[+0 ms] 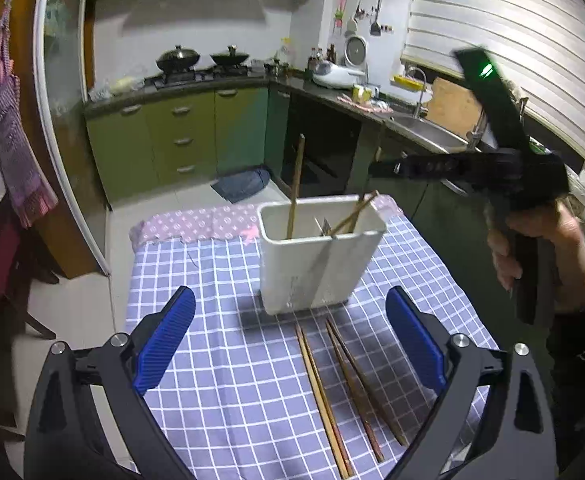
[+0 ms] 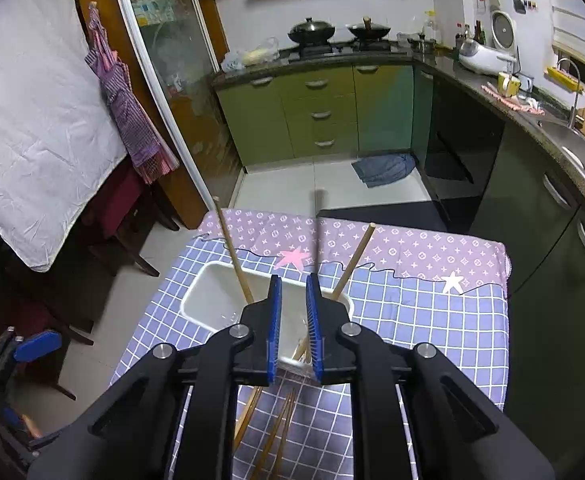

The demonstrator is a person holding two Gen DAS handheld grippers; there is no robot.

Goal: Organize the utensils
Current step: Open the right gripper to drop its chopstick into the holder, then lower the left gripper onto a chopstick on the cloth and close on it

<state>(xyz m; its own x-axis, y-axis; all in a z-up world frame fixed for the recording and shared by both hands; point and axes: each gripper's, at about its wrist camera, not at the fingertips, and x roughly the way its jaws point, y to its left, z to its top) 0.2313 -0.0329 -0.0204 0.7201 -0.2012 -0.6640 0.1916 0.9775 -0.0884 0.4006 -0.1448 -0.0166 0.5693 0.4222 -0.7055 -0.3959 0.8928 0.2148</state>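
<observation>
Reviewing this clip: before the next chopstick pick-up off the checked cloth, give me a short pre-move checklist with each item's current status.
1. Left gripper open and empty: ok.
2. Chopsticks on the cloth lie loose ahead of the left gripper, unobstructed: ok.
3. White holder upright on the table: ok.
4. Room in the holder: ok; only a few chopsticks stand inside.
5. Right gripper clear of the holder: not ok; it hangs directly over the opening, jaws nearly closed.
6. Right gripper empty: cannot tell; a blurred stick shows past its tips.

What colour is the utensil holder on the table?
White. The utensil holder shows best in the left wrist view, on the blue checked tablecloth.
</observation>
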